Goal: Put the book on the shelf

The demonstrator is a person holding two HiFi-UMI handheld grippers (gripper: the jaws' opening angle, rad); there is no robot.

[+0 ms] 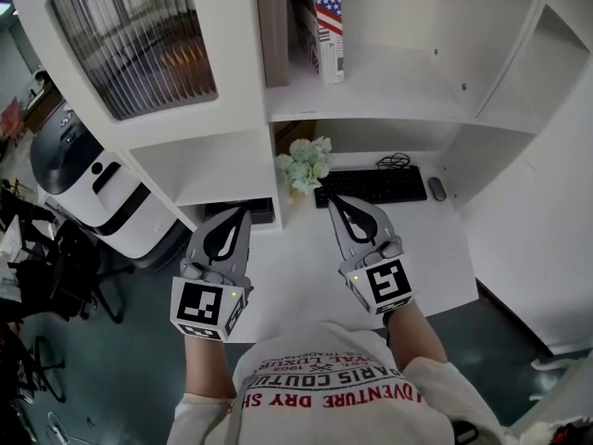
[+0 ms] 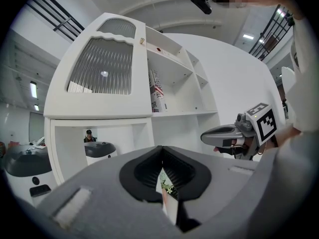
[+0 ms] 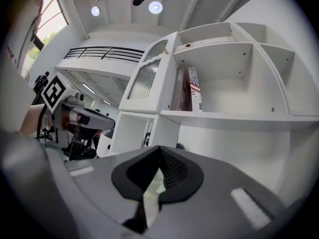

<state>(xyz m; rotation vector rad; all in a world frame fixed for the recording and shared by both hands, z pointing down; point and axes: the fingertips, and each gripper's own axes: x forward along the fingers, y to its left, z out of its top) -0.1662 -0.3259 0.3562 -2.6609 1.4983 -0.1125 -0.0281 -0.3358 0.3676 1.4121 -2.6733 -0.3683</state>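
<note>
White shelving is filling the top of the head view, and the flag-covered book is already standing upright on the upper shelf, just beside a brown book at the compartment's left end. Standing on end there, with the brown book near its side, it is probably keeping itself from tipping while most of the board is lying bare to its right. Below, the left gripper and the right gripper are hovering side by side over the white desk, well apart from the shelf, both pointing forward toward the flowers and the keyboard, with the mouse lying just right of it. Each gripper's own view is showing its 2 jaws pressed together with nothing pinched between them; only a sliver of the flowers behind is showing through the slot. Because neither tool is carrying anything and no loose book is lying on the desk, the placing is looking finished, and the 2 grippers are seemingly being held low and closed simply as a resting pose, clear of the books so nothing is getting knocked.
</note>
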